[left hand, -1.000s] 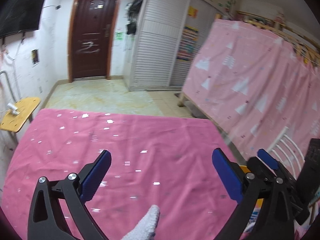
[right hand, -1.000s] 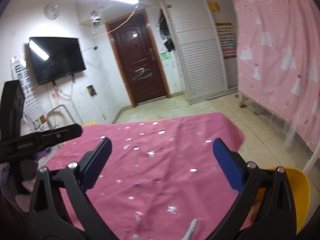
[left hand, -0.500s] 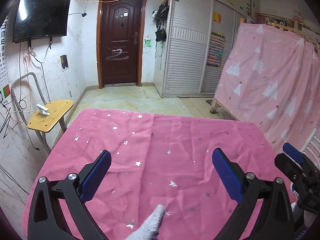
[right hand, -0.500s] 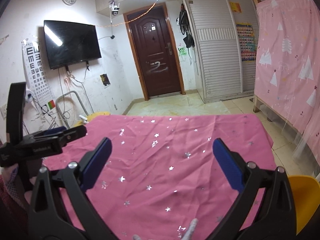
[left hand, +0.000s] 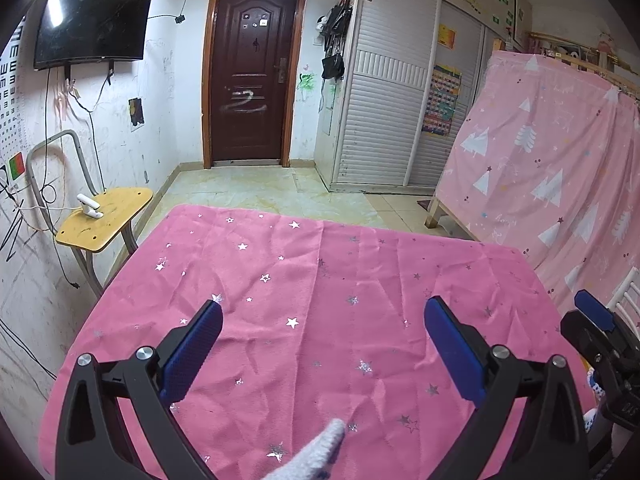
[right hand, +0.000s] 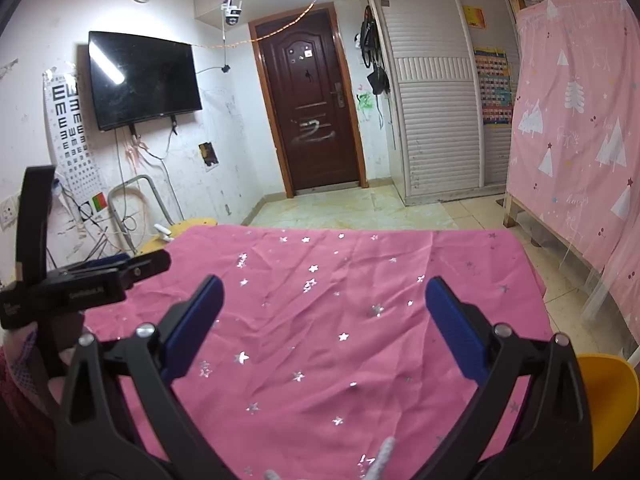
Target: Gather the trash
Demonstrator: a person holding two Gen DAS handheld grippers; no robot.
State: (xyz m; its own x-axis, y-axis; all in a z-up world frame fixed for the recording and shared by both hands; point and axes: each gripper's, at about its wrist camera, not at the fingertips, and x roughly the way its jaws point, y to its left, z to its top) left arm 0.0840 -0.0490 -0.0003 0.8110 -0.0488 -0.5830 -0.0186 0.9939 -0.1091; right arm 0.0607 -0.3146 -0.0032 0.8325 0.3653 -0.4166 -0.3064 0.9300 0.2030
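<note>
Two grippers hover above a table draped in a pink star-print cloth (left hand: 320,300), and I hold both with jaws spread wide and nothing between them. Left gripper (left hand: 320,344): blue pads apart, cloth showing bare in the gap. Right gripper (right hand: 322,320): likewise open and empty; in the left view it appears at the right edge, beside and level with its partner.

Trash: none visible in either view. The cloth ahead of both grippers carries only silver stars and creases, so I cannot give a bearing, a long axis, or say which hand is nearer to any piece. I judge that the trash lies outside both fields of view, perhaps below the near edge or off to a side, and that the next move is a search, not a reach.

Edges and room: ahead of the grippers the cloth ends at a far edge with open tiled floor (left hand: 256,188) beyond. Off the left gripper's left-front corner stands a yellow stool (left hand: 108,216) bearing a small white object. To the right gripper's right, a yellow chair (right hand: 604,404) sits just beside the table edge, with a pink curtain (right hand: 580,120) beyond. Over the cloth itself both grippers have free room to sweep.
</note>
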